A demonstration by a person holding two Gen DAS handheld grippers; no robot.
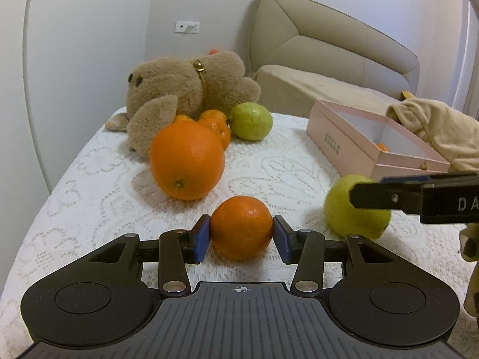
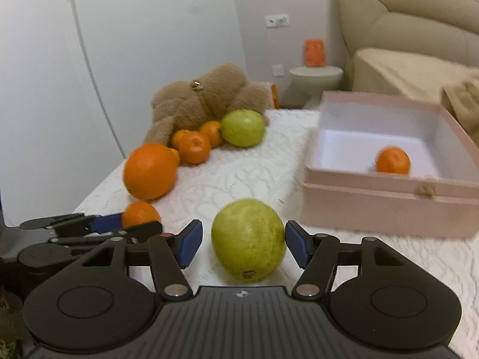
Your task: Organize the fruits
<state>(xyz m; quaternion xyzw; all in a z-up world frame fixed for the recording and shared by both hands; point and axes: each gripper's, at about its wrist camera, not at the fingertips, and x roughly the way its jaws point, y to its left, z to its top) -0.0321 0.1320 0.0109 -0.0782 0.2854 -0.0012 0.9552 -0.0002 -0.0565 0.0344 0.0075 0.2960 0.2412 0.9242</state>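
Pinching a dimpled small orange point(image 1: 242, 228), left gripper point(image 1: 242, 234); right gripper point(image 2: 242, 243) loosely straddles a yellow-green guava point(image 2: 248, 239).

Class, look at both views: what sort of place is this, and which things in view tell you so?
Probably a bedroom in a home: a padded beige headboard with bedding, a plush bear on a lace-covered surface, and a small white side table by the wall.
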